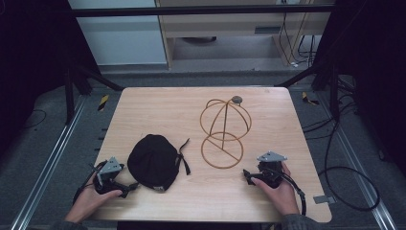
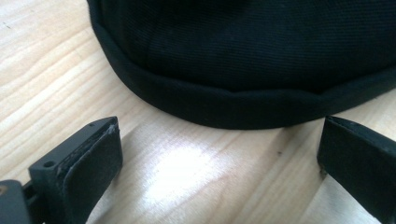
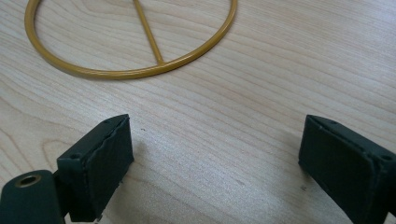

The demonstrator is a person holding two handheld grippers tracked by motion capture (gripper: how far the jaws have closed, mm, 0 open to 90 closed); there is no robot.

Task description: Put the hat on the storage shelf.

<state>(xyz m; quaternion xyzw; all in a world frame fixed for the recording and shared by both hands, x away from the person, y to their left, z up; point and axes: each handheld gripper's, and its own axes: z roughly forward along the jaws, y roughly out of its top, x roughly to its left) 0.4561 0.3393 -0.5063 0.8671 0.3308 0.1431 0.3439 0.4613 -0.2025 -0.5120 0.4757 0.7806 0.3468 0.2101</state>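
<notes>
I can read no writing; a small pale tag on the black cap [image 1: 154, 162] is illegible. The cap lies on the table [image 1: 268, 201], left of the wire hat stand [image 1: 224, 134]. My left gripper [image 2: 219, 156] is released, jaws wide, just short of the cap's brim. My right gripper [image 3: 215, 161] is spread wide, empty, near the stand's base ring.

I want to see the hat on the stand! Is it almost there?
Not yet. The black hat lies flat on the table, apart from the gold wire stand. The left claw is open, facing its brim. The right claw is open too. Grabbing, lifting and placing remain.
</notes>
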